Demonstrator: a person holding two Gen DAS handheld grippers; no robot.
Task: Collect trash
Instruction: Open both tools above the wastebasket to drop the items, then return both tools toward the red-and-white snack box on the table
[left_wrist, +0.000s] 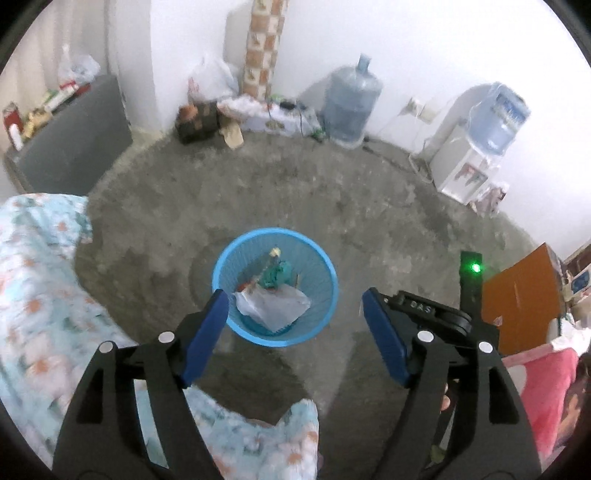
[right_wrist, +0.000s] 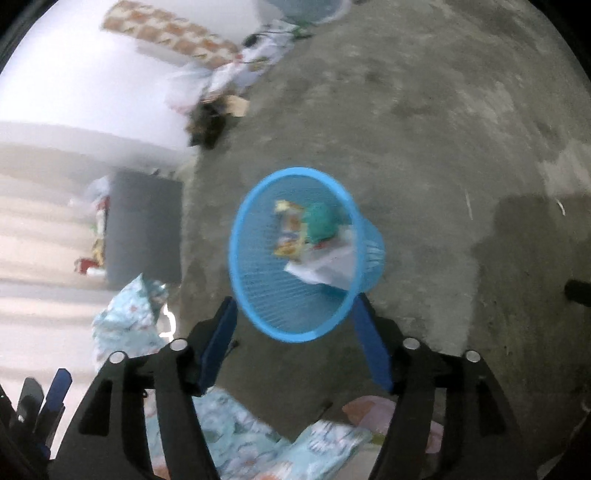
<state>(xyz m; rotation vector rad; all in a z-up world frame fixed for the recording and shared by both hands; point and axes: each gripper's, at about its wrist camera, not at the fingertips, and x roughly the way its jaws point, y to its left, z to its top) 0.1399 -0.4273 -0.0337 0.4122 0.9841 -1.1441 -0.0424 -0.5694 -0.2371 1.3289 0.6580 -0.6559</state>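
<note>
A blue plastic waste basket (left_wrist: 325, 266) stands on the grey concrete floor. Inside lie a white plastic wrapper (left_wrist: 273, 308), a teal crumpled piece (left_wrist: 277, 275) and a colourful snack packet (right_wrist: 290, 229). My left gripper (left_wrist: 295, 308) is open and empty, above the basket's near rim. My right gripper (right_wrist: 295, 314) is open and empty, its blue pads either side of the basket (right_wrist: 258, 291) near its rim. The right gripper's body shows at the right of the left wrist view (left_wrist: 436, 314).
A floral blue bedsheet (left_wrist: 44, 295) covers the bed at the left and bottom. A grey cabinet (left_wrist: 74, 147) stands far left. A water jug (left_wrist: 351, 99), a water dispenser (left_wrist: 472, 155) and bags (left_wrist: 214, 77) line the far wall. An orange box (left_wrist: 521, 302) sits at the right.
</note>
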